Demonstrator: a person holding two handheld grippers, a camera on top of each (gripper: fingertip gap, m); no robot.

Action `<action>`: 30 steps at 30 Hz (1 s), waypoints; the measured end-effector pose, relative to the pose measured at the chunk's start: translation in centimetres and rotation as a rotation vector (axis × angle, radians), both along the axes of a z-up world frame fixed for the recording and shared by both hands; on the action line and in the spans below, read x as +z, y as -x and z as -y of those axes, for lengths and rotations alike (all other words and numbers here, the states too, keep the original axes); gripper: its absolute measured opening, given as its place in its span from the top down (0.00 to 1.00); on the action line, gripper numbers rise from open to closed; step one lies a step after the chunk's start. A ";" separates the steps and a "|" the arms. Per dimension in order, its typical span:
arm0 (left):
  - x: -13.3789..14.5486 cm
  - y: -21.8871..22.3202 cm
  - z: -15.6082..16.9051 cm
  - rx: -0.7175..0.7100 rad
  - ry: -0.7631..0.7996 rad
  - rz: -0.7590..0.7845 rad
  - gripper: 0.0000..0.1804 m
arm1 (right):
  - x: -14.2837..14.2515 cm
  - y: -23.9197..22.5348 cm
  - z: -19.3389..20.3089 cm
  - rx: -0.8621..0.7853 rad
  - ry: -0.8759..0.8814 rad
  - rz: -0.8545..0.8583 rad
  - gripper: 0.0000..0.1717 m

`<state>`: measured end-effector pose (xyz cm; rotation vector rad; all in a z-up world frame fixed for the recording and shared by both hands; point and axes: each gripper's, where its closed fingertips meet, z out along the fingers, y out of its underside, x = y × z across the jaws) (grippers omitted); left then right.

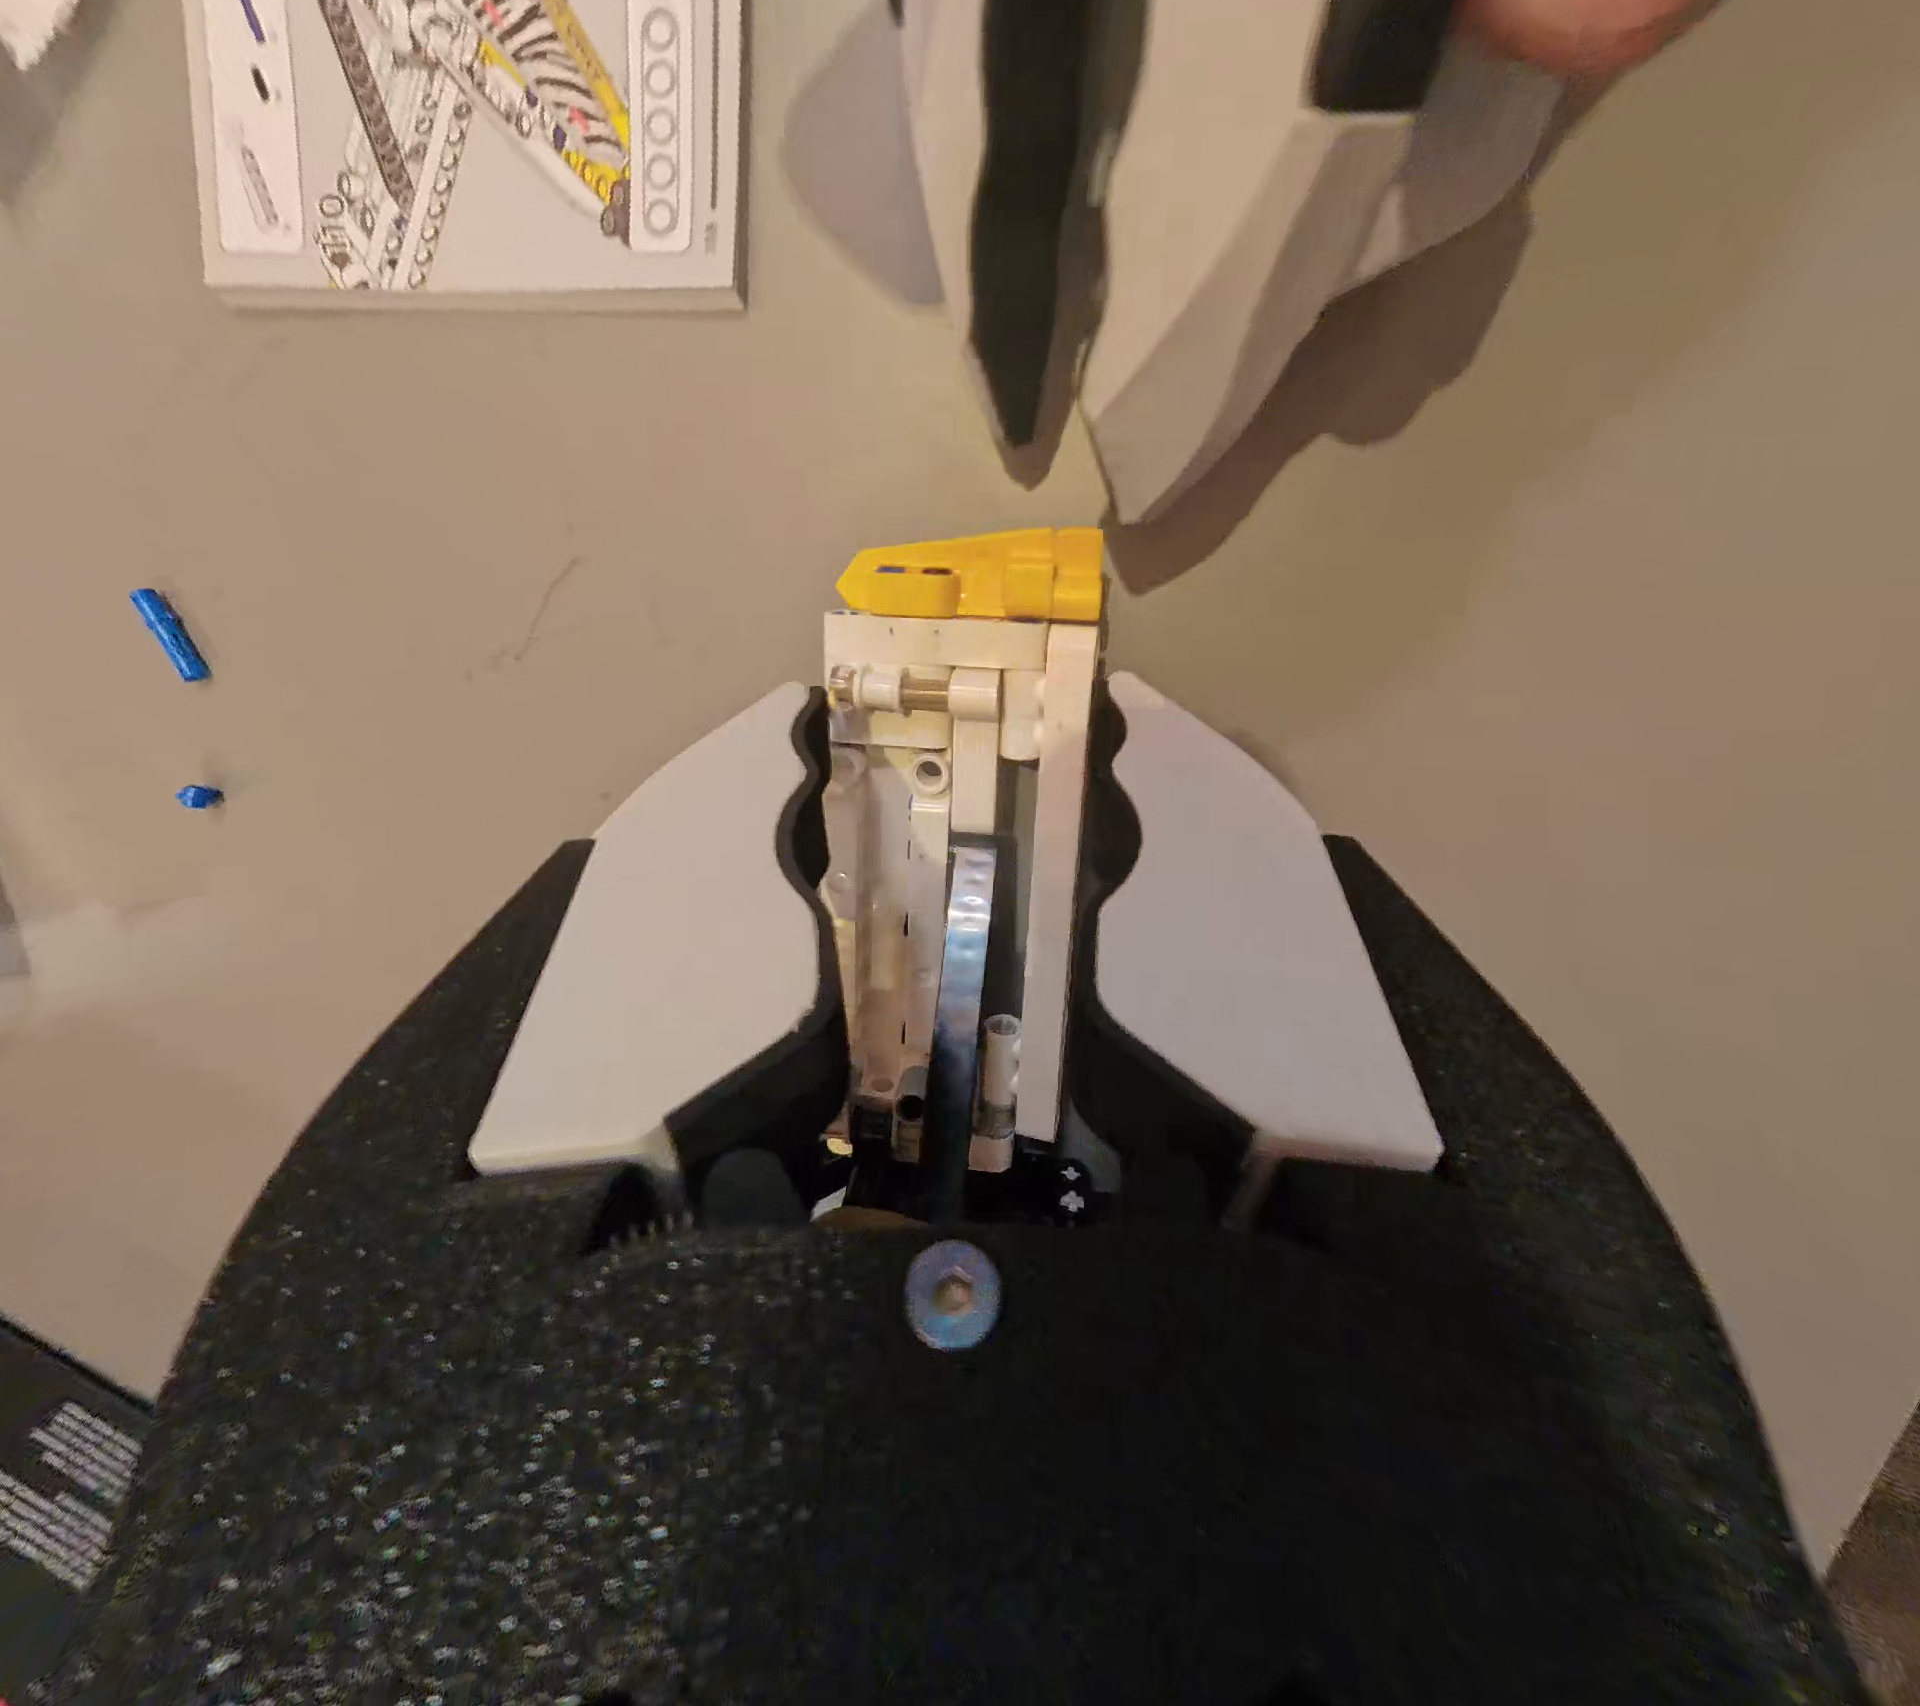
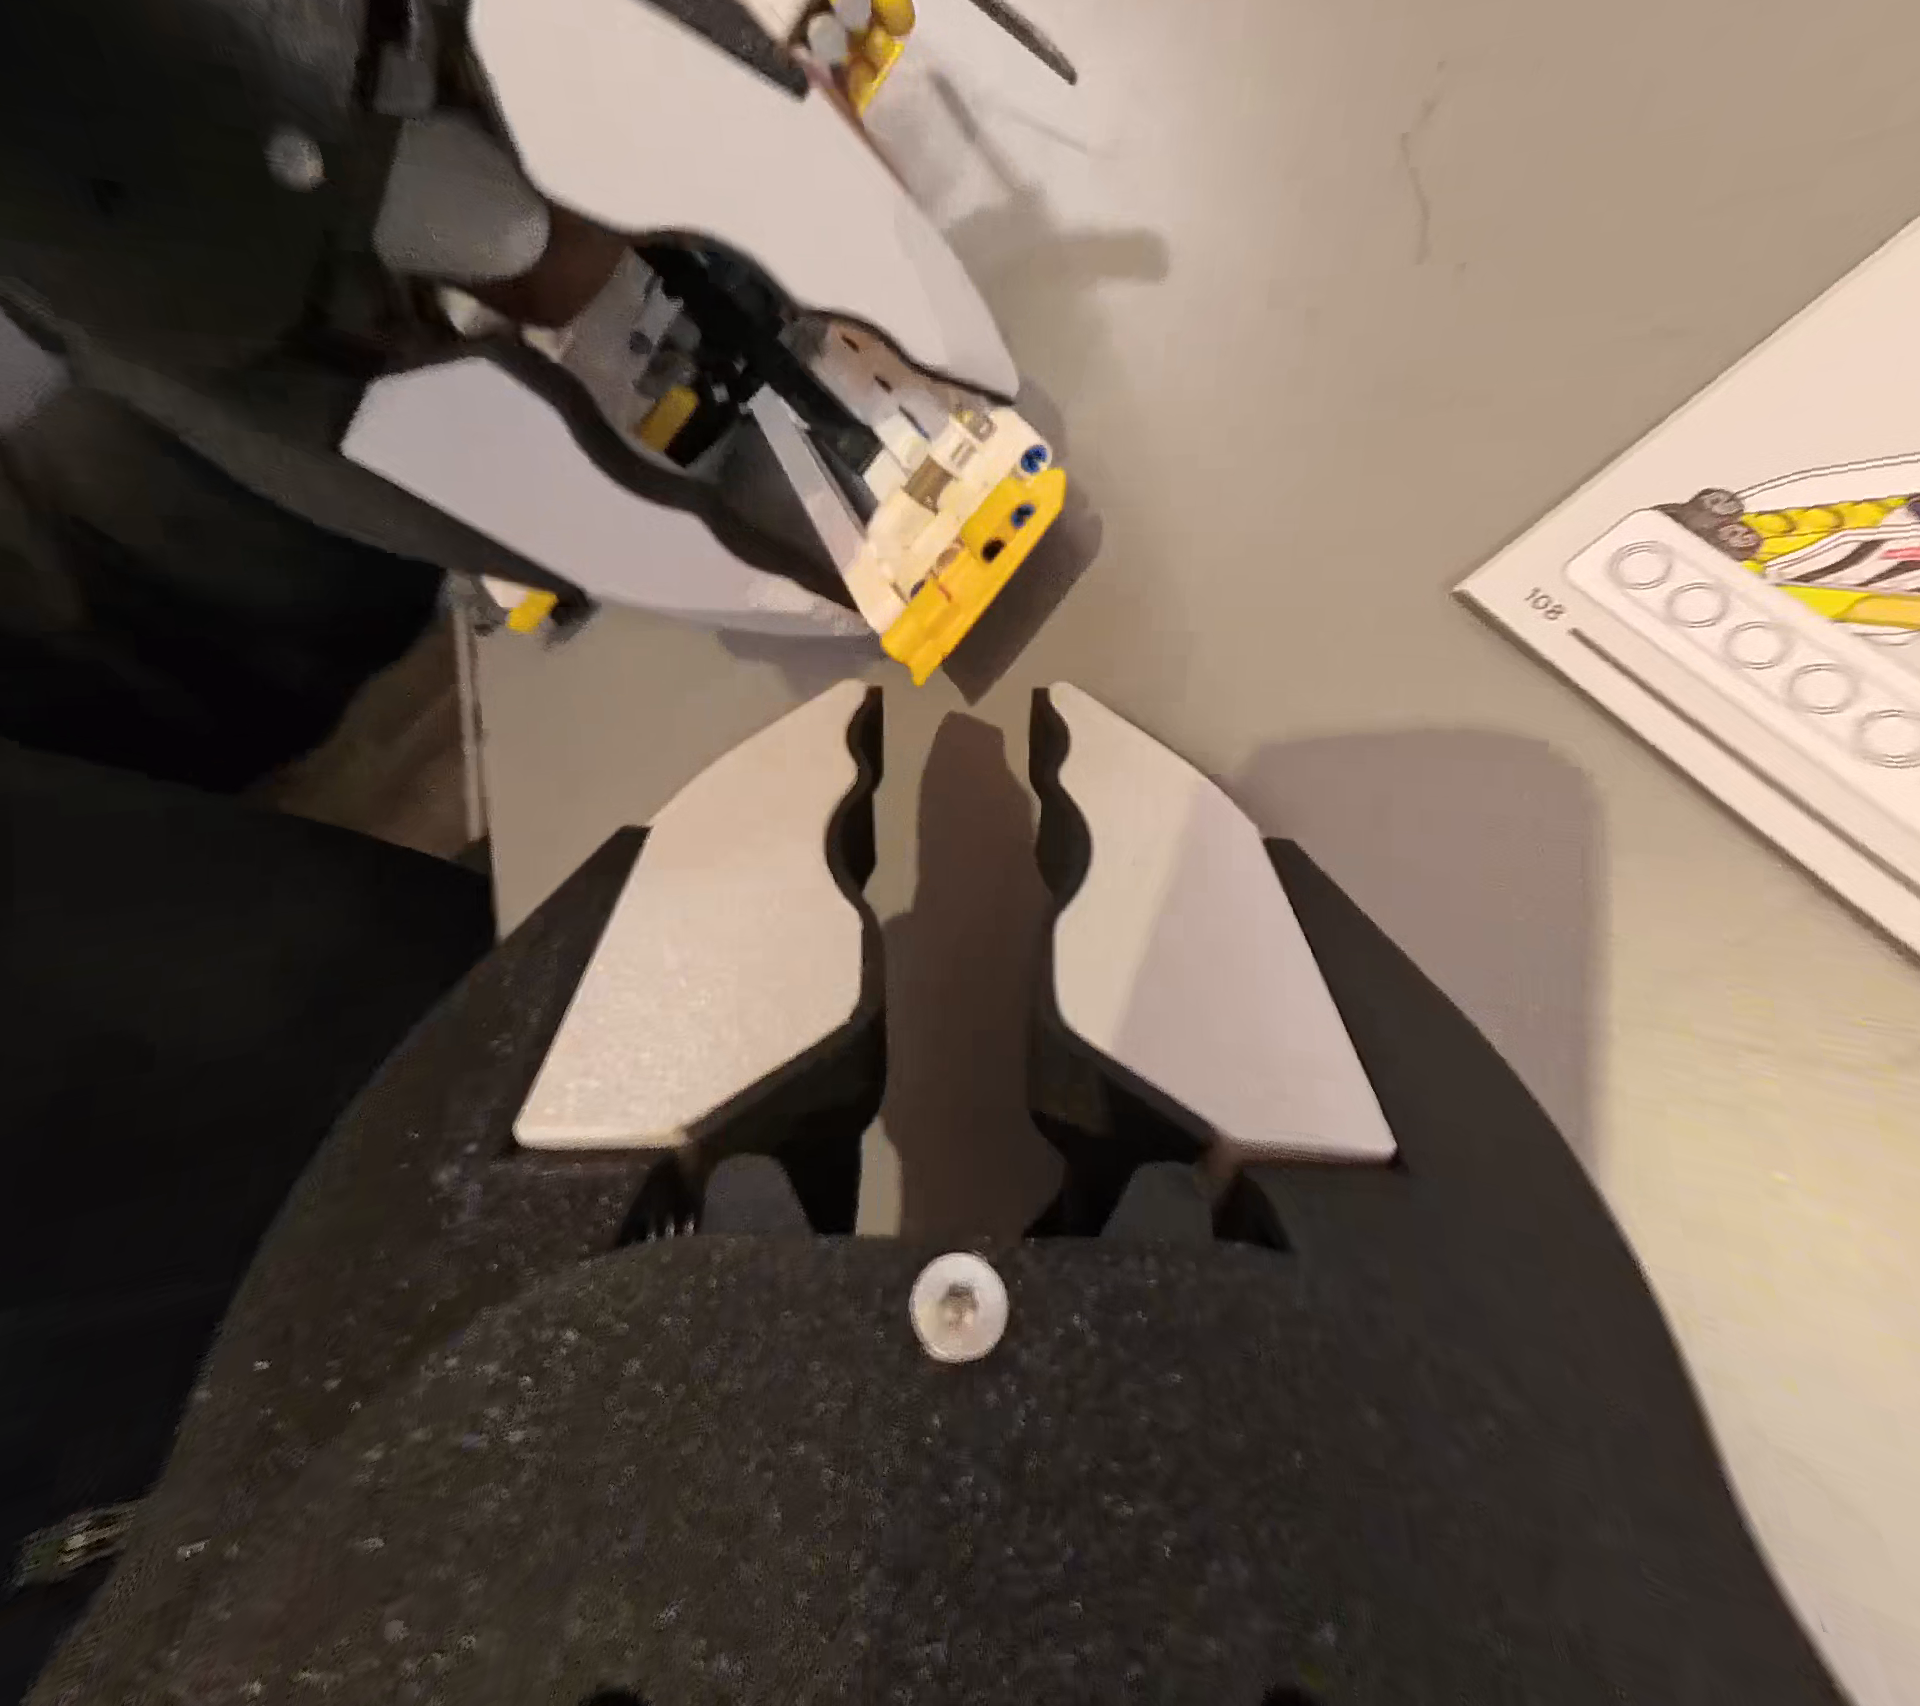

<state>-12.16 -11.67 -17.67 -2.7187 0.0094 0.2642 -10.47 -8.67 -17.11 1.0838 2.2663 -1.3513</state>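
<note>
Blue pins [image 1: 169,634] only beside left hand-held gripper [image 1: 956,700]

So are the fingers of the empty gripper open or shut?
Open. The right gripper shows bare table between its fingers, just short of the yellow-tipped brick model.

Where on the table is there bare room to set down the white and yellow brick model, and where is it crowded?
Bare tabletop lies between the instruction booklet and the left gripper, which clamps the brick model; two blue pins border its left. More bare surface lies beyond the open right gripper. It is crowded where the grippers' tips nearly meet.
</note>
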 end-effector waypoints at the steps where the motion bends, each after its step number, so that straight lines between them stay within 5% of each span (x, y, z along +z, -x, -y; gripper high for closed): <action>1: 0.1 -0.3 -0.1 -0.017 -0.010 -0.009 0.73 | 0.1 -0.1 0.3 -0.002 0.029 0.027 0.84; 19: 1.0 -1.2 0.3 -0.122 -0.054 -0.026 0.73 | 0.6 0.3 2.6 -0.030 0.232 0.290 0.96; 30: -0.4 -1.0 0.2 -0.105 0.108 0.008 0.66 | 0.4 0.4 2.6 -0.036 0.218 0.283 0.97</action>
